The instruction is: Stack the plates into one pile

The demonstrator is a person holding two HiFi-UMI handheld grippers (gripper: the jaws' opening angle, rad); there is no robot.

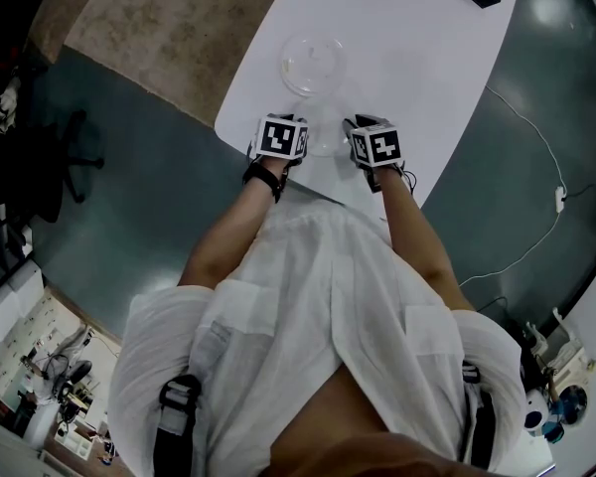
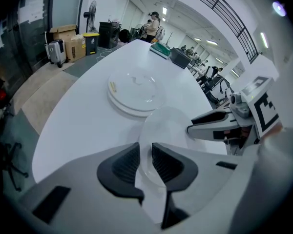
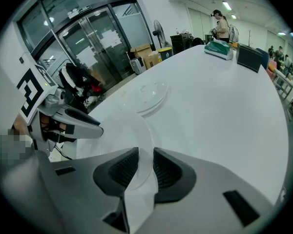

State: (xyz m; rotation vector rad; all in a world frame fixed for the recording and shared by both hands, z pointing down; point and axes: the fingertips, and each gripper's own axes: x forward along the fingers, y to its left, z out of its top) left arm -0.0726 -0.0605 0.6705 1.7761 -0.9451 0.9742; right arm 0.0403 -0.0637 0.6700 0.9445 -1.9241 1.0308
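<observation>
Left gripper view shows left gripper [image 2: 145, 161] and right gripper [image 3: 145, 165] fingers clamped narrowly on opposite rims of the plate [image 2: 168, 123] beside the pile [image 2: 134, 94]; it is probably light, stiff, slick and breakable.

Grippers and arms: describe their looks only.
The left gripper and right gripper have light grey bodies and black ribbed jaws. Each carries a white cube with black square markers. The person wears short white sleeves and a black band on the left wrist.
</observation>
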